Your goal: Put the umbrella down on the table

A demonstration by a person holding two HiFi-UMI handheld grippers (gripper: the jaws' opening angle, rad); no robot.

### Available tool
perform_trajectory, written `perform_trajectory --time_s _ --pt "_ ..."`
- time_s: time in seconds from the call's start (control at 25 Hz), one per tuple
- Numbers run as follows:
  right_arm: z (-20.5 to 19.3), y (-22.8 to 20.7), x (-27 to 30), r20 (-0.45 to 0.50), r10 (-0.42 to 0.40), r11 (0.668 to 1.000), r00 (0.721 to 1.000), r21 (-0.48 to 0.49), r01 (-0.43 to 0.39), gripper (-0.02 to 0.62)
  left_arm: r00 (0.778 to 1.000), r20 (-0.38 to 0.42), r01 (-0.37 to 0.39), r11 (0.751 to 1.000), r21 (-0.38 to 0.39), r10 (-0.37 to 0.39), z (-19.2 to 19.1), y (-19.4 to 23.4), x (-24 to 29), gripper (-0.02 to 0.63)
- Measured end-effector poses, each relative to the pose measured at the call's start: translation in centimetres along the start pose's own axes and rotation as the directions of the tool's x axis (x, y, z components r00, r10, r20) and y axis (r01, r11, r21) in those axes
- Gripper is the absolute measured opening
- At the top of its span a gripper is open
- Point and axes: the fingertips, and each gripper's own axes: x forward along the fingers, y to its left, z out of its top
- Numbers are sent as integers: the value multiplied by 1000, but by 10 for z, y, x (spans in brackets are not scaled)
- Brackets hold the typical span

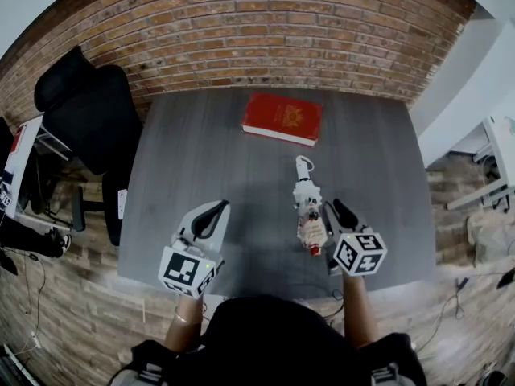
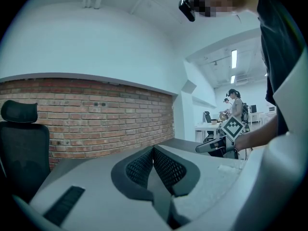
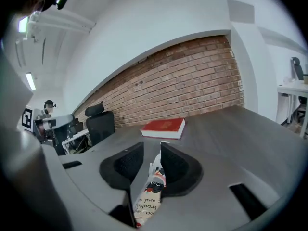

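A folded umbrella (image 1: 308, 210), white with a printed pattern and red at its near end, points away from me over the front right of the grey table (image 1: 201, 159). My right gripper (image 1: 326, 212) is shut on the umbrella. In the right gripper view the umbrella (image 3: 153, 184) lies between the two dark pads, its tip reaching just past them, at the right gripper (image 3: 151, 149). My left gripper (image 1: 217, 209) hovers over the table's front left. Its jaws are shut, pads touching, with nothing held, as the left gripper (image 2: 153, 150) view shows.
A red book (image 1: 282, 117) lies flat at the table's far middle, near the brick wall. A black office chair (image 1: 88, 111) stands off the table's left side. White desks and people are farther off to the right.
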Motion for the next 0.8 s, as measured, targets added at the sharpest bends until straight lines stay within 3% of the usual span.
perform_trajectory --time_s 0.12,0.24,0.48,0.8 --pt "14 6 -12 41 14 1000 999 4 -14 81 1000 -1 5 1000 5 -5 3 -8 0 3" --pt "27 6 -27 98 10 1000 995 0 -10 3 1000 12 18 1000 10 -18 7 -19 2 3" --pt "45 14 -51 171 38 999 985 -16 -36 2 999 34 35 999 16 -36 11 -37 2 3" --pt "60 23 -69 199 59 997 978 -60 -48 0 998 38 46 999 20 -46 17 -52 4 3"
